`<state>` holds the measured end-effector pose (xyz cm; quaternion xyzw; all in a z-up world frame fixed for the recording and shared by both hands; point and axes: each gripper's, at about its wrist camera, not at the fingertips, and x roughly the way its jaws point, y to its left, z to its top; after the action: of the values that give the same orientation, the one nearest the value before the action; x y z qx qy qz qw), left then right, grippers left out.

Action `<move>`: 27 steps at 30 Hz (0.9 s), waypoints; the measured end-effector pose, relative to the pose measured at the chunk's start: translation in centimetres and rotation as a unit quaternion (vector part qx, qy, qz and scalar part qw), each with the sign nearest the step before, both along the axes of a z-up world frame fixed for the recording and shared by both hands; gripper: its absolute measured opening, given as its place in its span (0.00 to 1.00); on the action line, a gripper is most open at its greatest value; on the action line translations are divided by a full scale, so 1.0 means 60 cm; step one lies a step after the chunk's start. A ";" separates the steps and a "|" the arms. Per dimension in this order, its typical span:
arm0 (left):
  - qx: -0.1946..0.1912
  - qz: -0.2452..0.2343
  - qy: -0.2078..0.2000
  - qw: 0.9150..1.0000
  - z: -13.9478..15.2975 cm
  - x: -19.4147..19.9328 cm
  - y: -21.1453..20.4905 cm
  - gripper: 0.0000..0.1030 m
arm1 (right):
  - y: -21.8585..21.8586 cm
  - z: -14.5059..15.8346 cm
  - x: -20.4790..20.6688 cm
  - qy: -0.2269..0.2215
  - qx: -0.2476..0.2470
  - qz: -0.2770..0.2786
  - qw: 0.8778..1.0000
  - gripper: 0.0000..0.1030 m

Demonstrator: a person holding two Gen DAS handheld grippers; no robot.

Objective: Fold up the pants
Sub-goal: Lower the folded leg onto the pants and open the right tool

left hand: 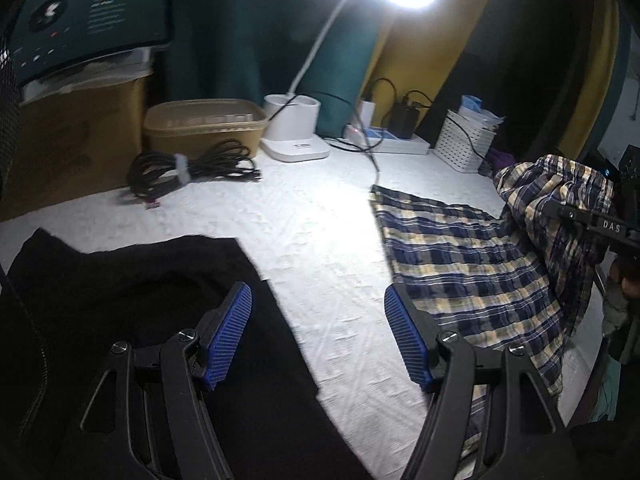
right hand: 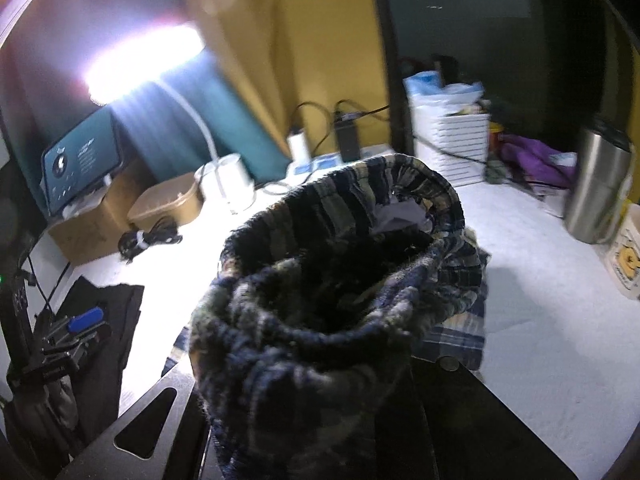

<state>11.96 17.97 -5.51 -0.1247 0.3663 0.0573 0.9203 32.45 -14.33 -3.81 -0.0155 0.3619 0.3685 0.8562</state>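
**Pants half lifted off the desk by the right gripper**

Pants [left hand: 472,264] in a navy, cream and yellow plaid lie on the right part of the white desk [left hand: 312,232]. One end stays flat on the surface; the other is raised in a bunch at the right edge of the left wrist view. The right gripper [left hand: 592,224] is there, black with white letters on its bar, and its jaws are pressed together on the gathered waistband. In the right wrist view that bunched cloth fills the middle and hides the fingertips completely.

The left gripper [left hand: 318,336] hangs above the desk with its jaws spread and nothing between them. Its blue ribbed pads [left hand: 230,332] stand well apart, the left one over a black garment [left hand: 120,288] that lies on the near left of the desk, the right one at the edge of the plaid cloth.

Farther back sits a coiled black cable [left hand: 188,168] tied with a white band, then a tan plastic container [left hand: 204,124] and the white base of a desk lamp [left hand: 294,128], whose head glares brightly overhead. A power strip [left hand: 392,140] with chargers plugged in lies beside a white slotted basket [left hand: 464,144]. A monitor [left hand: 88,16] rests on a cardboard box [left hand: 76,132] at the far left. A steel tumbler [right hand: 600,184] stands at the far right of the desk.
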 end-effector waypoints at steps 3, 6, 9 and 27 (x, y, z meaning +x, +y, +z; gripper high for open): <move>-0.001 0.012 0.000 1.000 -0.002 -0.011 0.016 0.67 | 0.029 -0.018 -0.014 0.008 -0.012 0.014 1.000 0.11; 0.002 0.022 0.000 1.000 -0.003 -0.021 0.029 0.67 | 0.060 -0.037 -0.030 0.015 -0.028 0.028 0.999 0.11; 0.001 0.023 -0.002 1.000 -0.003 -0.030 0.038 0.67 | 0.086 -0.055 -0.044 0.018 -0.046 0.036 0.998 0.11; 0.011 0.003 -0.010 1.000 -0.009 -0.066 0.041 0.67 | 0.165 -0.114 -0.109 0.018 -0.136 0.087 0.987 0.68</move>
<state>8.00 20.41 -6.06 -0.1165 0.3561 0.0625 0.9250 25.91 -4.46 -10.64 -0.1561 0.4213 0.3891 0.8042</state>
